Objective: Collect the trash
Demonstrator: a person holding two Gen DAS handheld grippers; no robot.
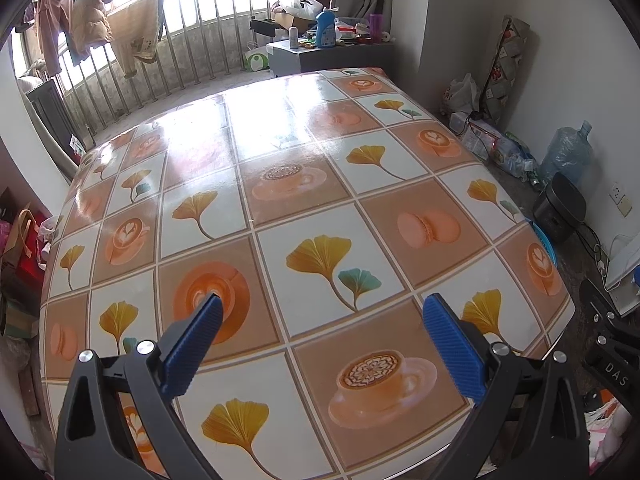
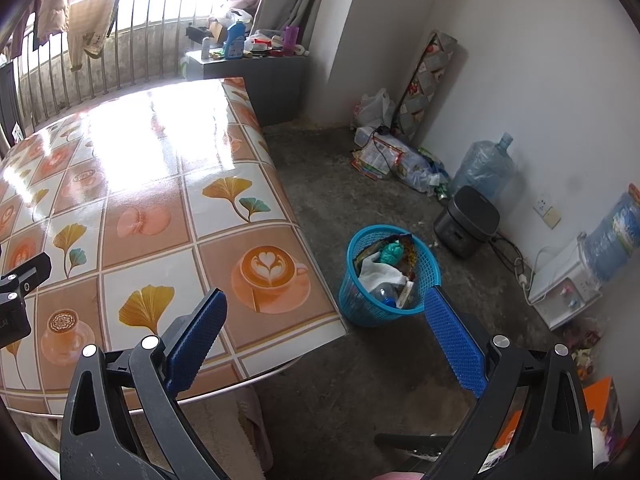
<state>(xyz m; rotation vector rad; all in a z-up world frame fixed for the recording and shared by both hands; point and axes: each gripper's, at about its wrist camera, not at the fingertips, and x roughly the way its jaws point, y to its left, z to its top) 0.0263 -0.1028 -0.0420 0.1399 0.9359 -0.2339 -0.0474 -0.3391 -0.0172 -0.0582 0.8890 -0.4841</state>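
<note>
Both grippers, left gripper [image 1: 322, 312] and right gripper [image 2: 326, 308], are held spread and empty. No trash is seen on the worktop [image 1: 304, 184]; trash [image 2: 384, 272] fills the blue basket [image 2: 356, 304] at centre right, so collection is judged nearly done.

basket [image 1: 545, 245] mostly hidden behind table [image 1: 360, 216]

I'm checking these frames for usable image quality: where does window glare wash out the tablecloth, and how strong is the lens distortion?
Left wrist view: glare bleaches the far middle of the tablecloth; the near pattern between the open left tongs stays crisp. Right wrist view: glare covers the far left part of the tablecloth; the blue basket on the floor is evenly lit. Both views: fisheye bends the table edges and the railing, with dark corners.
</note>
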